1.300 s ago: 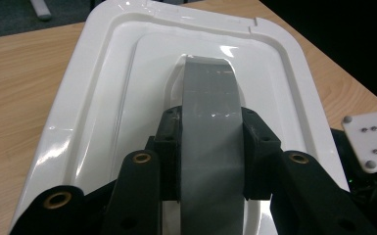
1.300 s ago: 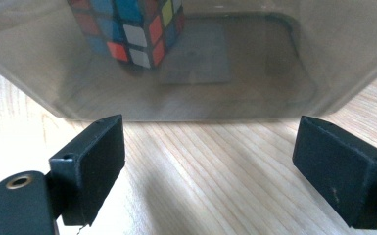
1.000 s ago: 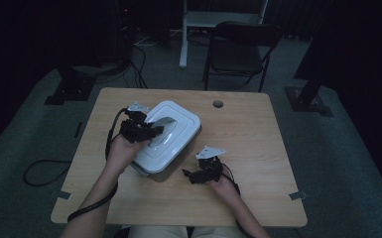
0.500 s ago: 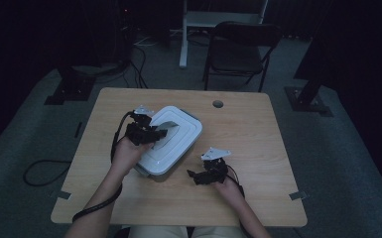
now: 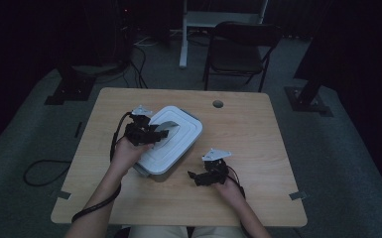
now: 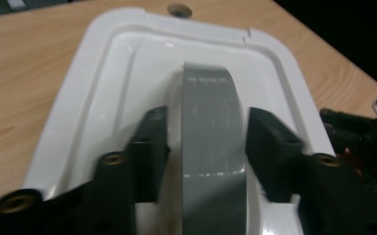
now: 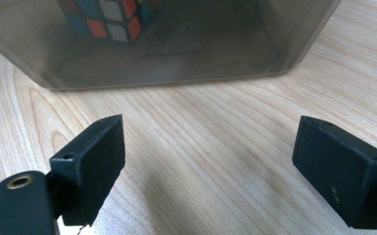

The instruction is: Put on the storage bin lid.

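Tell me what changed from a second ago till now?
The left gripper has just been opening its jaws: they now stand apart on either side of the grey handle of the white lid, no longer pinching it. The box has shifted a little on the table. The right gripper stays open, resting on the table beside the box.

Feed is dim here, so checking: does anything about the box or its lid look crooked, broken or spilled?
Nothing stands out. The white lid sits flat on the box, its grey handle between the left tongs, gaps showing either side. No spill on the table.
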{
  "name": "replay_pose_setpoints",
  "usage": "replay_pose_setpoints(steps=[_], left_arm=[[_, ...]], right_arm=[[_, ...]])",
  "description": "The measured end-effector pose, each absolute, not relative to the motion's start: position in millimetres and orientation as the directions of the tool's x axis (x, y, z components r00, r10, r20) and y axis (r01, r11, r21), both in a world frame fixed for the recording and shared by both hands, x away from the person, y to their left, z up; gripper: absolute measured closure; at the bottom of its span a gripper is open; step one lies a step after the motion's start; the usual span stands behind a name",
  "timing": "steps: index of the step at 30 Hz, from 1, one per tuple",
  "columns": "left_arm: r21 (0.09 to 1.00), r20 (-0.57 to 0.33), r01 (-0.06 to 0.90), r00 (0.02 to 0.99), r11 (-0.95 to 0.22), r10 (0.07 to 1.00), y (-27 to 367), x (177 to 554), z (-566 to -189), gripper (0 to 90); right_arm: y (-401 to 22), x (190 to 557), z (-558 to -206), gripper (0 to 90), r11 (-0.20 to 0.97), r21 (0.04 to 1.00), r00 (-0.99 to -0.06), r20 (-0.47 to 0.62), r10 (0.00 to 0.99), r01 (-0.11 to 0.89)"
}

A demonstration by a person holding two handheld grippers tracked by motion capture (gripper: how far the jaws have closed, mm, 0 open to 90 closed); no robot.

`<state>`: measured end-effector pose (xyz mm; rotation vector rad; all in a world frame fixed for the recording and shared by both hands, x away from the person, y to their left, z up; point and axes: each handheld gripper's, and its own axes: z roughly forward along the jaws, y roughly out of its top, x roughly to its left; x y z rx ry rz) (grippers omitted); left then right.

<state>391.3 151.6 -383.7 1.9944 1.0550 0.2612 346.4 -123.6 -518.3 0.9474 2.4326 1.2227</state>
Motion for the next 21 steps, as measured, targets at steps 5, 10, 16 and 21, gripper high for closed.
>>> replay_pose_setpoints(steps=[5,10,16,21], left_arm=[[0.774,-0.214,0.581,0.614,-0.251,0.759,162.3,390.4,-378.6,41.9],[0.788,-0.252,0.579,0.612,-0.207,0.750,179.0,388.4,-377.1,36.5],[0.824,-0.245,0.540,0.611,-0.170,0.753,201.5,383.2,-375.9,27.4],[0.836,-0.220,0.527,0.575,-0.151,0.788,219.7,385.3,-378.1,7.0]], right_arm=[[-126.9,346.9,-514.3,11.9,0.430,0.791,-0.751,0.055,0.658,0.435],[-129.7,346.7,-512.8,11.9,0.430,0.791,-0.746,0.051,0.664,0.437],[-131.3,347.2,-512.7,11.9,0.428,0.788,-0.741,0.052,0.670,0.443],[-130.3,347.0,-511.7,11.9,0.432,0.788,-0.744,0.049,0.666,0.438]])
